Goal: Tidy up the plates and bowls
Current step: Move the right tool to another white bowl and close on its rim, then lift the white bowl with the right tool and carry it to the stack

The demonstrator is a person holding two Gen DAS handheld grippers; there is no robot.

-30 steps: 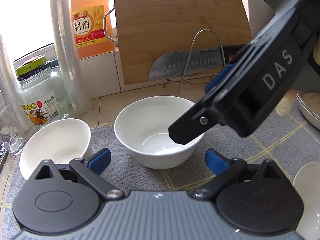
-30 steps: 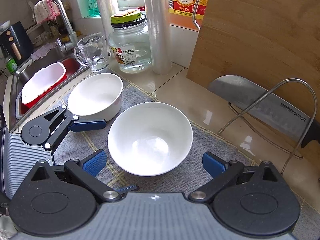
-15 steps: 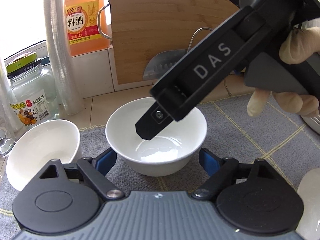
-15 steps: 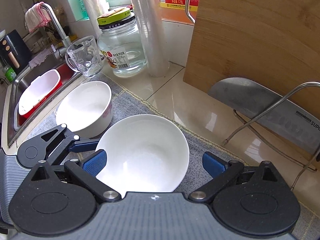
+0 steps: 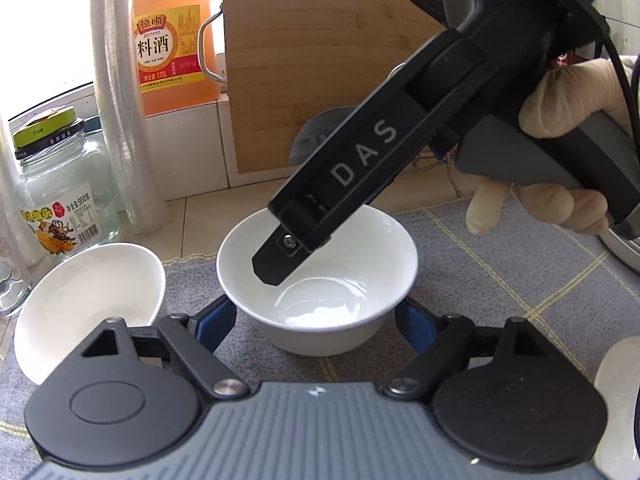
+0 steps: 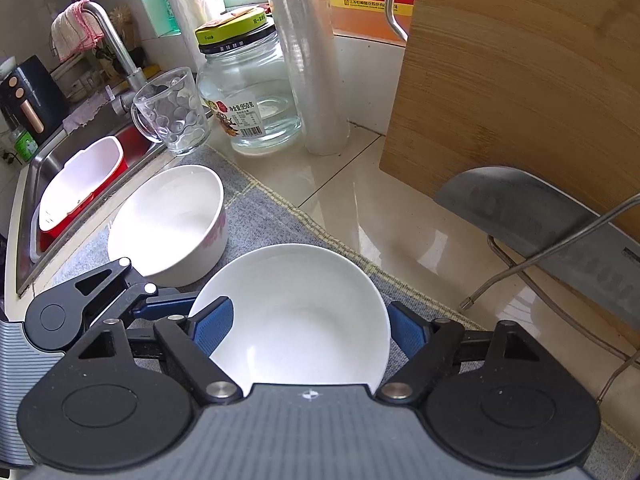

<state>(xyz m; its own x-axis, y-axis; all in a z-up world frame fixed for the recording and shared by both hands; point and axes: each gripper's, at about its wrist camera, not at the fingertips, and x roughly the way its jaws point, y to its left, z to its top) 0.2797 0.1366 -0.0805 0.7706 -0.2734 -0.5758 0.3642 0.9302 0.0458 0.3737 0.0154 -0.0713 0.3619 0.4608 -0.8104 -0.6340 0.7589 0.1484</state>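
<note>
A plain white bowl (image 5: 320, 304) (image 6: 296, 312) sits on the grey mat (image 5: 500, 264). My left gripper (image 5: 316, 320) straddles its lower wall. The jaws are closing and both blue pads touch the bowl. My right gripper (image 6: 310, 332) comes down from the upper right, held by a gloved hand (image 5: 568, 100). Its jaws are also closing, with the pads against the same bowl's rim, and one black finger (image 5: 280, 256) shows over the bowl's inside. A second white bowl (image 5: 88, 300) (image 6: 172, 216) stands just to the left, untouched.
A glass jar (image 6: 248, 92), glass mug (image 6: 172, 116) and plastic roll (image 6: 312, 60) stand behind the bowls. A cutting board (image 6: 520, 80) and a cleaver (image 6: 540, 220) on a wire rack are at the right. The sink (image 6: 28, 184) holds a red-and-white tub. Another white dish (image 5: 616, 400) is at the right edge.
The right gripper moved down and leftward over the middle bowl, and its pads drew in to the rim. The left gripper's pads narrowed onto the bowl's sides, and that hand stayed put.
</note>
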